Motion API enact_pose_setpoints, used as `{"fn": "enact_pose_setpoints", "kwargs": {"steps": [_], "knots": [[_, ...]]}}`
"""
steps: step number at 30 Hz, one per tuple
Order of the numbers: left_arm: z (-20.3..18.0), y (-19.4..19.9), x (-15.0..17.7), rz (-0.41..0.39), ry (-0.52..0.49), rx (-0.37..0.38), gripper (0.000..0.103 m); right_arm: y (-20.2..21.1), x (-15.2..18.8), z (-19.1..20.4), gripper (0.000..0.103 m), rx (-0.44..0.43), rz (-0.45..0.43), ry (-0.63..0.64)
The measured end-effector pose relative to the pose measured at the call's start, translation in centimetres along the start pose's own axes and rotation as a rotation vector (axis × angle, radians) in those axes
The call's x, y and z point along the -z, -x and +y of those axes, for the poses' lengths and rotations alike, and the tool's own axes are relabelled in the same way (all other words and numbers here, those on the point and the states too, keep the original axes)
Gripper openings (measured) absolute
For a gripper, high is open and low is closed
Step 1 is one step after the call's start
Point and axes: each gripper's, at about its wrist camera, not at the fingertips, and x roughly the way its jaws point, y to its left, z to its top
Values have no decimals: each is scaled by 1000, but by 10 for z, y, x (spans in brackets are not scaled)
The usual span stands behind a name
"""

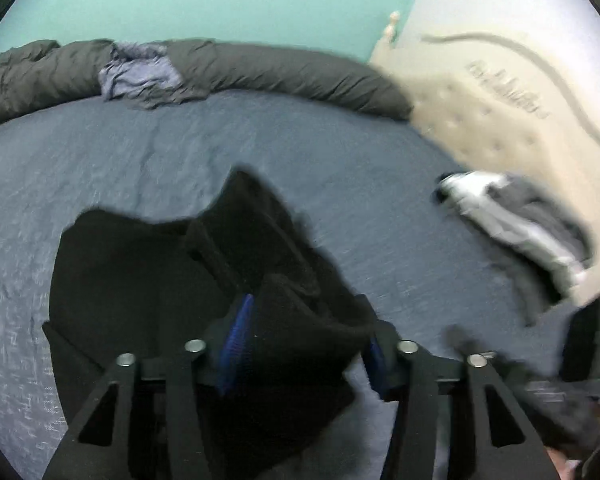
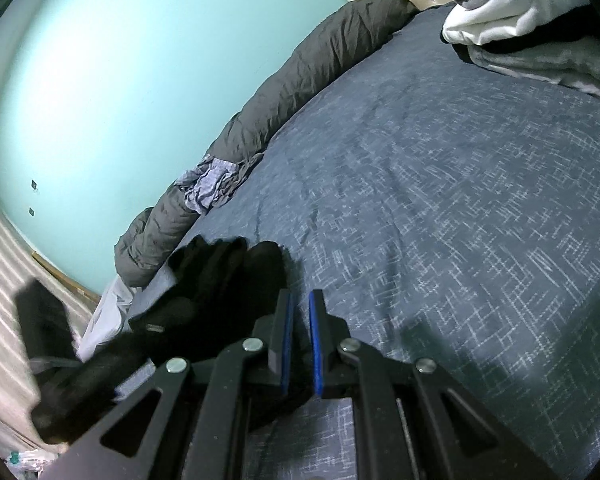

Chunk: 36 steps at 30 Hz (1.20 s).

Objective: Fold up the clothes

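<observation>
Black garment (image 1: pixel 188 280) bunches between my left gripper's (image 1: pixel 304 344) wide jaws, grip unclear; my right gripper (image 2: pixel 300 344), nearly closed, holds nothing, so cloth may slip.

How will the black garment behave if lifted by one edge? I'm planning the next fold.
Probably floppy: the black garment already drapes and bunches between the left gripper's fingers. It looks thick and fuzzy, so it likely grips rather than slips. Free parts would probably sag onto the bedspread.

A bedroom: blue-sheeted bed (image 2: pixel 440 200), tufted headboard (image 1: pixel 480 120), teal wall (image 2: pixel 120 80).
</observation>
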Motion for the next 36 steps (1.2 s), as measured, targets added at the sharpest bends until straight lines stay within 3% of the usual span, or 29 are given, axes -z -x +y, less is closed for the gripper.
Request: {"fn": "enact_pose_setpoints", "kwargs": {"steps": [3, 7, 9, 13, 19, 26, 27, 32, 36], "knots": [[0, 39, -9, -87, -13, 28, 65, -1, 2, 5, 11, -7, -2, 18], [35, 69, -6, -121, 35, -58, 68, -2, 4, 17, 12, -40, -9, 49], [63, 73, 5, -107, 89, -131, 68, -4, 5, 26, 15, -68, -14, 73], [105, 69, 33, -69, 185, -174, 68, -8, 7, 45, 26, -124, -25, 121], [119, 53, 58, 20, 170, -174, 68, -24, 13, 69, 27, -154, -15, 185], [126, 46, 73, 80, 188, -128, 67, -47, 17, 65, 27, -82, 42, 164], [128, 45, 75, 90, 204, -112, 66, -49, 17, 62, 27, -66, 52, 154], [128, 44, 82, 129, 201, -95, 36, -59, 20, 55, 27, 39, 78, 145], [132, 48, 84, 138, 220, -75, 29, -71, 26, 53, 24, 137, 123, 177]]}}
